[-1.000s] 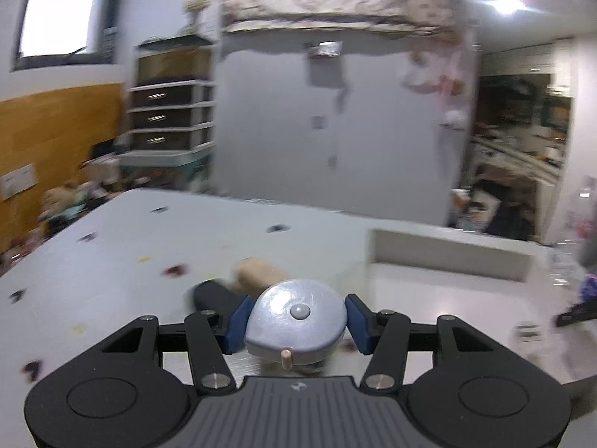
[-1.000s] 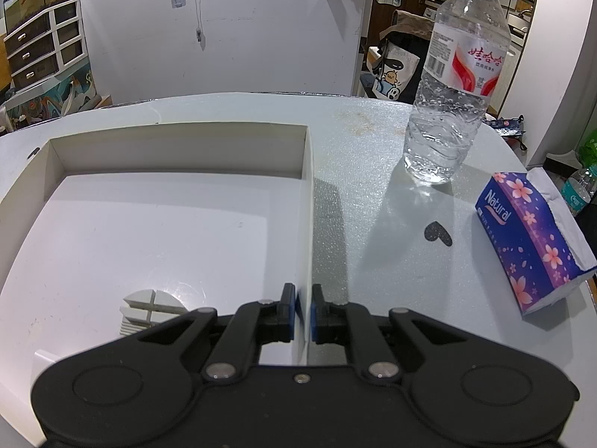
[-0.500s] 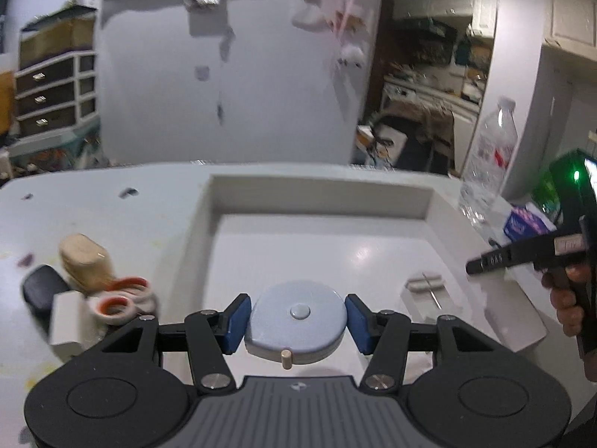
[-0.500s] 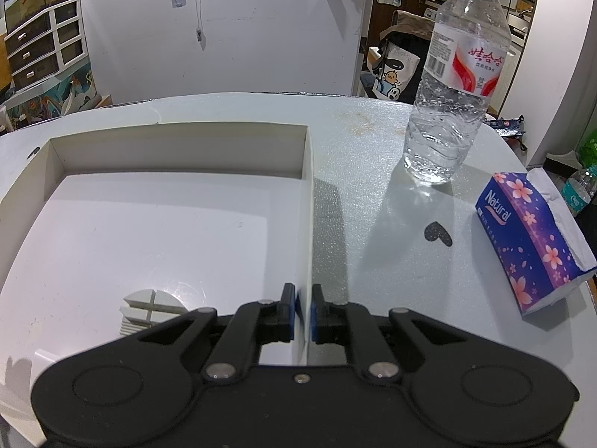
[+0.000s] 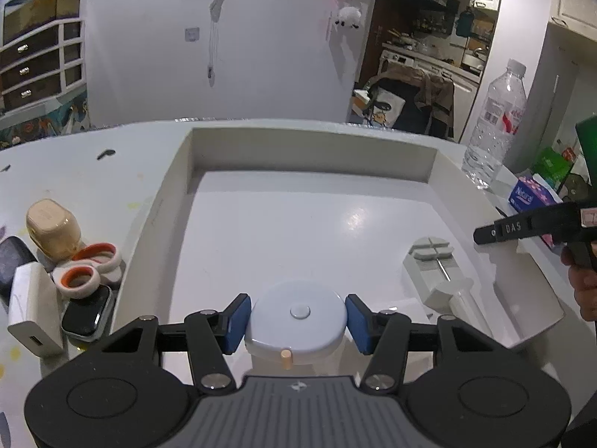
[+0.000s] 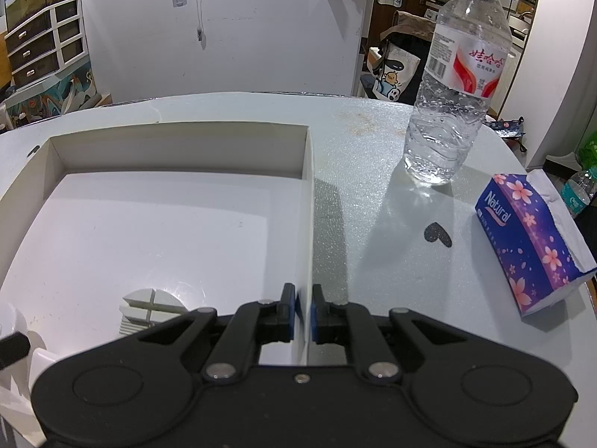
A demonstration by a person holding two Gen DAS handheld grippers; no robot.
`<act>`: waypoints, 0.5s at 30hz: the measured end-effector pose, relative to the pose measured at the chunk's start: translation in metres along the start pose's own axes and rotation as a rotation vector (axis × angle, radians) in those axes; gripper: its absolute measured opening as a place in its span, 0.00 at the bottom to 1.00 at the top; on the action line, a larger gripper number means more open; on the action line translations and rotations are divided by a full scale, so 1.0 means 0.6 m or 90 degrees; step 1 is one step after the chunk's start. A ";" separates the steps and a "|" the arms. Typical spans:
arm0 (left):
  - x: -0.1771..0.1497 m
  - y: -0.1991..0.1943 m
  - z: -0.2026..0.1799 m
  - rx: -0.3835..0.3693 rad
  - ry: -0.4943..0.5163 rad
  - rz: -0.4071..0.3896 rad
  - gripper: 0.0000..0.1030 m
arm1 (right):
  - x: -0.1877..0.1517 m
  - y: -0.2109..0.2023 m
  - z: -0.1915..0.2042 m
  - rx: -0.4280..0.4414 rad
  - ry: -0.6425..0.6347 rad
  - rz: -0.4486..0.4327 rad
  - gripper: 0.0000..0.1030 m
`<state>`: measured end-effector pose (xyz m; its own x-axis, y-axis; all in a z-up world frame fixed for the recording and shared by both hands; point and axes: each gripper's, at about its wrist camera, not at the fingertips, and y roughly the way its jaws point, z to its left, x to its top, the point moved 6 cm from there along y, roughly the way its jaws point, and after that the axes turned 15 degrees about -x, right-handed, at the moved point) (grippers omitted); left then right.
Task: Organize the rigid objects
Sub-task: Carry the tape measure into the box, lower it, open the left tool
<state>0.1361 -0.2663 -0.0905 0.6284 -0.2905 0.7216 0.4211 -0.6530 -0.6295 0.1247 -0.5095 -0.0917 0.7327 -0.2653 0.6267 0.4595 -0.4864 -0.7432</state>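
My left gripper [image 5: 296, 321] is shut on a round pale-blue case [image 5: 298, 332], low over the near floor of the white box [image 5: 313, 145]. A white ribbed adapter [image 5: 434, 261] lies inside the box at the right and shows in the right wrist view as the same adapter [image 6: 149, 308]. My right gripper [image 6: 303, 313] is shut on the box's right wall [image 6: 304, 224]. Left of the box lie a beige case [image 5: 52, 227], orange-handled scissors [image 5: 89, 265], a smartwatch [image 5: 87, 315], a white charger [image 5: 31, 310] and a black object [image 5: 13, 261].
A water bottle [image 6: 455, 86] stands on the table right of the box, with a purple tissue pack [image 6: 530, 239] nearer and a dark stain [image 6: 436, 235] between them. In the left wrist view a hand [image 5: 585, 287] holds the right tool at the box's right edge.
My left gripper has swung right with the round case, from over the bare table to over the box, and has sunk toward its floor. The right gripper has stayed on the wall.
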 end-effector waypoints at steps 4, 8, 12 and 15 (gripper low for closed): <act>-0.001 -0.001 -0.003 0.011 0.002 0.003 0.73 | 0.000 0.000 0.000 0.000 0.000 0.000 0.08; 0.001 -0.007 -0.004 0.007 0.001 0.002 0.76 | 0.000 0.000 0.000 0.000 0.000 0.000 0.08; 0.004 -0.015 -0.011 0.003 0.007 -0.003 0.77 | 0.000 0.000 0.000 0.000 0.000 0.000 0.08; 0.005 -0.019 -0.016 -0.002 0.010 -0.007 0.77 | 0.000 0.000 0.000 0.000 -0.001 0.000 0.08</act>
<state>0.1270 -0.2666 -0.0782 0.6136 -0.2946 0.7326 0.4253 -0.6584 -0.6210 0.1247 -0.5094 -0.0916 0.7331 -0.2644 0.6266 0.4593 -0.4870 -0.7429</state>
